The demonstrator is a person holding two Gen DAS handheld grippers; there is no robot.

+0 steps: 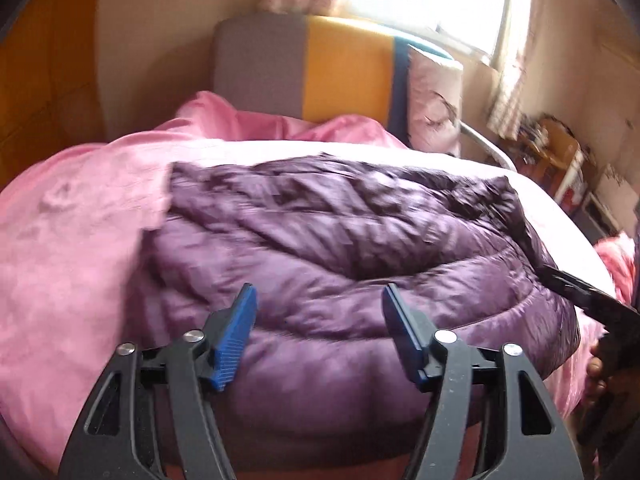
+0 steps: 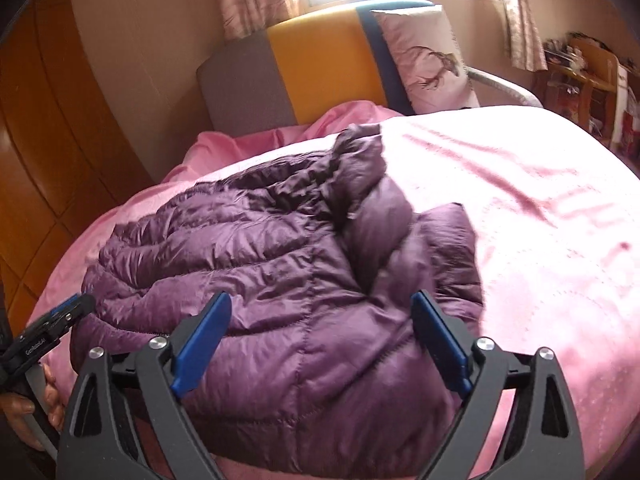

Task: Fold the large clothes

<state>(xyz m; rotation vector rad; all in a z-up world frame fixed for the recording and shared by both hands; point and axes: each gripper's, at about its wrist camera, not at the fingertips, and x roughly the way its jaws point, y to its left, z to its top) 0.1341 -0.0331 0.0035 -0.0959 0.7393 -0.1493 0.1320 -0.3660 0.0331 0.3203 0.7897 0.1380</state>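
Purple quilted puffer jacket (image 2: 280, 280) lies folded in a bulky, wrinkled bundle on the pink bedspread (image 2: 540, 240), toward its near edge, well short of the headboard (image 2: 312, 68). Shiny fabric, stitched horizontal channels; one sleeve folded across the top. Left gripper (image 1: 318, 308): fingers apart, nothing pinched. Right gripper (image 2: 320, 320): fingers wide apart above the jacket's near hem, nothing pinched.
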